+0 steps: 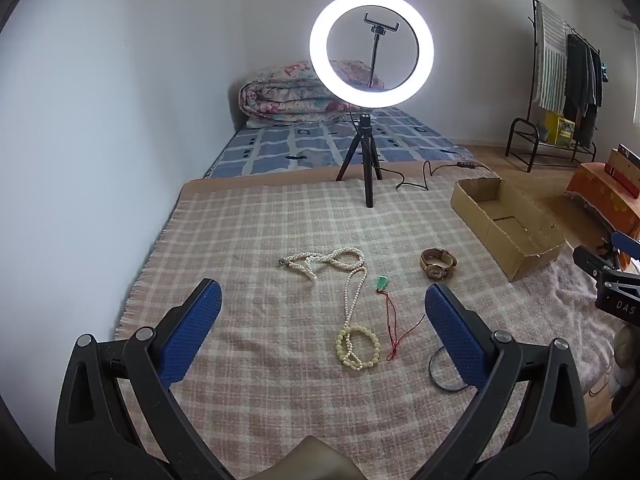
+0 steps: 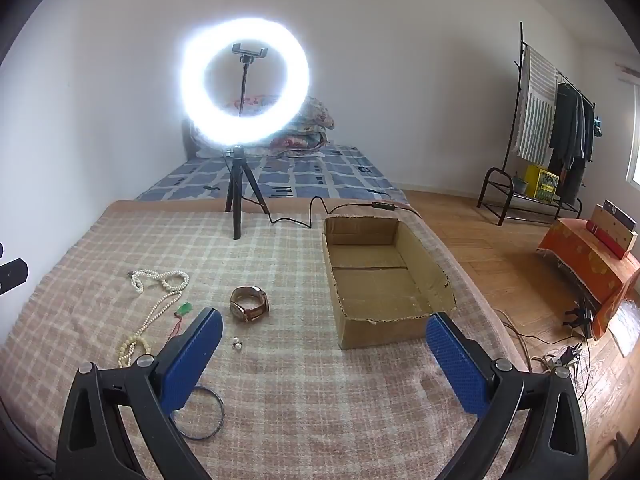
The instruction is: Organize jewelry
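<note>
The left gripper (image 1: 322, 312) hangs over the checked blanket (image 1: 248, 216) with its blue pads spread wide and nothing between them; the right gripper (image 2: 324, 344) is equally agape and empty. Reading the left wrist view from left to right, the pearl necklace (image 1: 332, 262) lies knotted at about 11 o'clock of the gap, and its long strand runs down into the bead bracelet (image 1: 357, 347) at about 1 o'clock, the two touching or overlapping. Pinching either one would probably drag the other along, and a loose strand could slip out partway to the box. Just right of them the green pendant (image 1: 382, 282) trails a thin red cord (image 1: 394, 330), which looks too fine for broad pads and could snag in the blanket's weave. Further right, a dark bangle (image 1: 444, 376) lies half hidden under the left gripper's right finger, easily pressed into the soft cloth or knocked aside. The watch (image 1: 438, 264) sits at 2 o'clock, standing on its strap, so a squeeze may tip it. In the right wrist view, two tiny pearl earrings (image 2: 237, 343) lie near the left pad, easy to lose. The cardboard box (image 2: 348, 332) waits empty at 12 o'clock, its torn rim likely to catch cords.
</note>
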